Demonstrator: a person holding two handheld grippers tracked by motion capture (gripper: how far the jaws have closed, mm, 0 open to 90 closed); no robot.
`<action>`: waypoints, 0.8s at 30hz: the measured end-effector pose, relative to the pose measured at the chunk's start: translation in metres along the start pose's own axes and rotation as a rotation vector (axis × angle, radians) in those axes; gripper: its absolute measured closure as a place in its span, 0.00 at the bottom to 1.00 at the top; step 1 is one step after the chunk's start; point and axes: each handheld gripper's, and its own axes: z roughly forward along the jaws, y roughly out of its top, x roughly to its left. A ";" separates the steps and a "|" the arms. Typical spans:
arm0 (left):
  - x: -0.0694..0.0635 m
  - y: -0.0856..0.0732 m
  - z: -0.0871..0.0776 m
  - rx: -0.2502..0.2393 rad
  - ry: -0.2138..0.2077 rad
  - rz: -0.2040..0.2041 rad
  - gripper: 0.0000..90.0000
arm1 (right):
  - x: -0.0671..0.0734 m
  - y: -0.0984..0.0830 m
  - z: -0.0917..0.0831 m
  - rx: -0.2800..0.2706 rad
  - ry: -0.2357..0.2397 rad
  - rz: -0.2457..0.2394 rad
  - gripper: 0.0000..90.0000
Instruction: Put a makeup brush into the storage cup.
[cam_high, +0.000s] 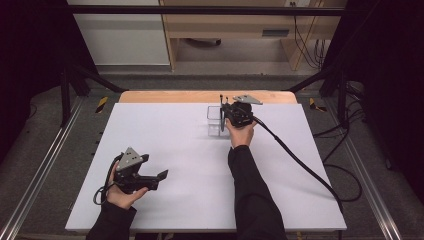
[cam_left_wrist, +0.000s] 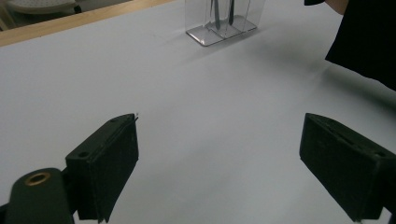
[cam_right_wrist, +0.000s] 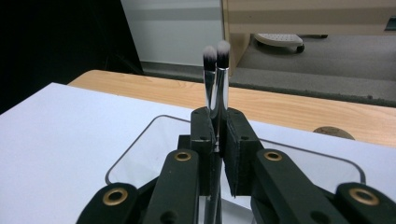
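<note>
The two brushes (cam_right_wrist: 216, 79) stand upright in your right tool (cam_right_wrist: 217, 135), clamped tight, over the clear box (cam_high: 215, 120) near the counter's far edge. Lower straight; left tool (cam_left_wrist: 219, 163) gapes empty.

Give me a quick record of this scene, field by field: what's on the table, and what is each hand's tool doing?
Surface: white table
Container: clear box near the far edge
Right tool: shut on two brushes, bristles up, over the box
Left tool: open, holding nothing, at the near left
Brush tips: dark with pale ends
Person: dark sleeves, one tool in each hand
</note>
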 end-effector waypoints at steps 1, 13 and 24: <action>0.000 0.000 0.000 0.000 0.000 0.000 0.12 | 0.000 -0.001 0.000 0.001 0.000 0.001 0.93; 0.000 0.000 0.000 0.001 0.000 0.001 0.12 | 0.001 -0.006 0.001 0.029 -0.003 -0.007 0.91; -0.001 0.000 0.000 0.002 0.000 0.004 0.12 | 0.007 -0.004 -0.016 0.048 0.025 -0.027 0.76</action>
